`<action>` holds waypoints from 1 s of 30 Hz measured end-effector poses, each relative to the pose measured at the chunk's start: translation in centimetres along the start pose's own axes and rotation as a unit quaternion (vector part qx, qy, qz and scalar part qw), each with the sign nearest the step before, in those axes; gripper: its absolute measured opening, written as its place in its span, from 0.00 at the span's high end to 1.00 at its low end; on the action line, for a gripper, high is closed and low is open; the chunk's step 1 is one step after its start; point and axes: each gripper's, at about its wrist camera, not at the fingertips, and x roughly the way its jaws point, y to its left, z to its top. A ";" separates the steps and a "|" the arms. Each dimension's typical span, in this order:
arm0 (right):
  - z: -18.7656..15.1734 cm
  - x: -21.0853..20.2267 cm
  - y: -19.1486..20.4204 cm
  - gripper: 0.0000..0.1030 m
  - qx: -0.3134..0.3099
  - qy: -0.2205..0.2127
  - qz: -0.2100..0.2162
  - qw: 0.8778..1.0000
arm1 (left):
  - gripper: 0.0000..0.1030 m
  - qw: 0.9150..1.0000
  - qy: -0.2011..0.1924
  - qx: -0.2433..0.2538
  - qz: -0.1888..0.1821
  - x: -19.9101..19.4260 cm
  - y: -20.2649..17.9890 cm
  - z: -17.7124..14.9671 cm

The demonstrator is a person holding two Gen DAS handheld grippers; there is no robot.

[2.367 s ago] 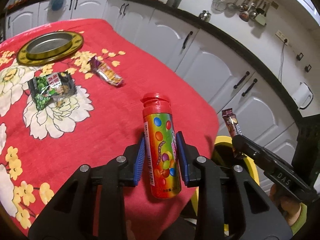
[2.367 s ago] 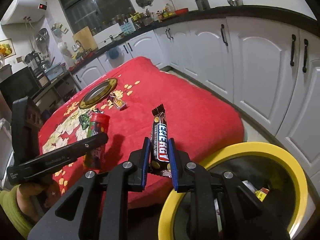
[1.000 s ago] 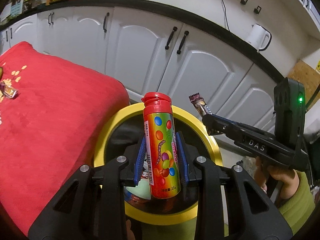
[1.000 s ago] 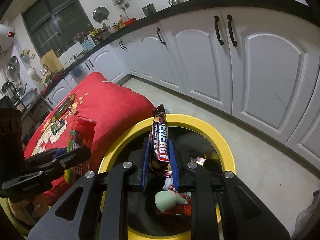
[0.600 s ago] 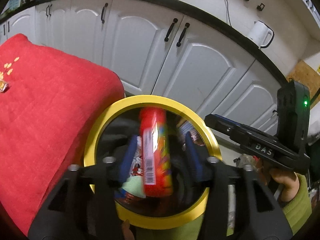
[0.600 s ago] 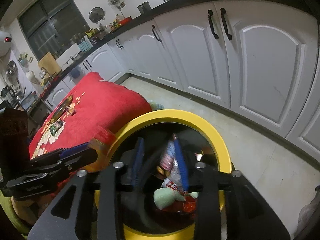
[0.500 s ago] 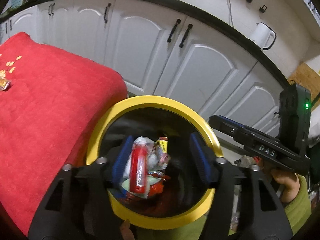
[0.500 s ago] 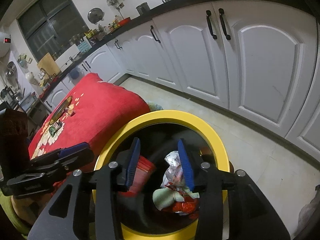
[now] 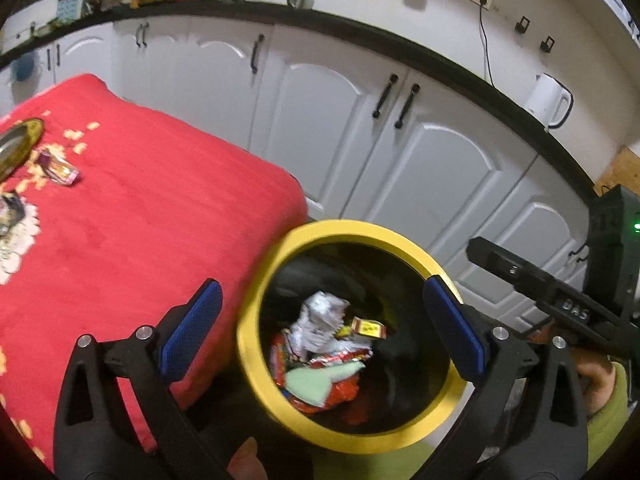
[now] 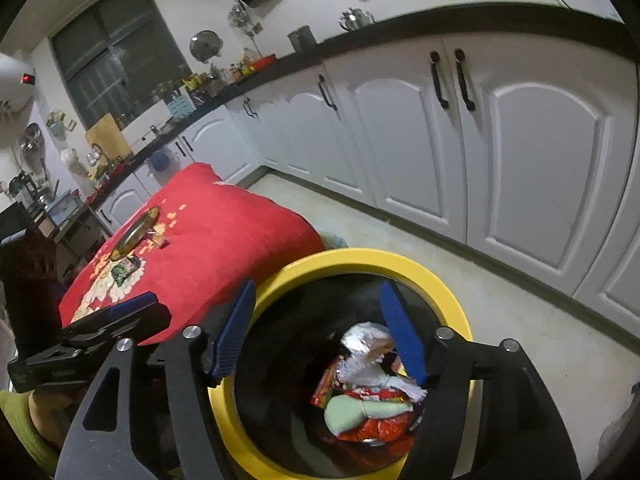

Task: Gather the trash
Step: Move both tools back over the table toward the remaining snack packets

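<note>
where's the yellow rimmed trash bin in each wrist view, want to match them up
Left wrist view: the round yellow-rimmed black trash bin sits lower centre-right, between the open left gripper fingers.
Right wrist view: the bin sits bottom centre, under the open right gripper.
Shared landmark: the red floral tablecloth, just left of the bin in both views.

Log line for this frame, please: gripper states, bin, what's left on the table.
left gripper: open, empty | right gripper: open, empty | yellow-rimmed round bin: wrappers inside | red flowered tablecloth: orange-purple snack wrapper remains
</note>
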 end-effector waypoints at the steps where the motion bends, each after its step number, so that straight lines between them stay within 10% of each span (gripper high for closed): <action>1: 0.1 -0.1 0.5 0.36 -0.004 -0.004 0.003 1.000 | 0.11 1.000 -0.004 0.000 0.004 -0.3 0.2 0.1; 30: 2.9 5.9 15.6 0.30 -0.128 0.014 0.084 0.988 | 0.11 0.972 -0.134 -0.087 0.172 -9.5 14.7 1.3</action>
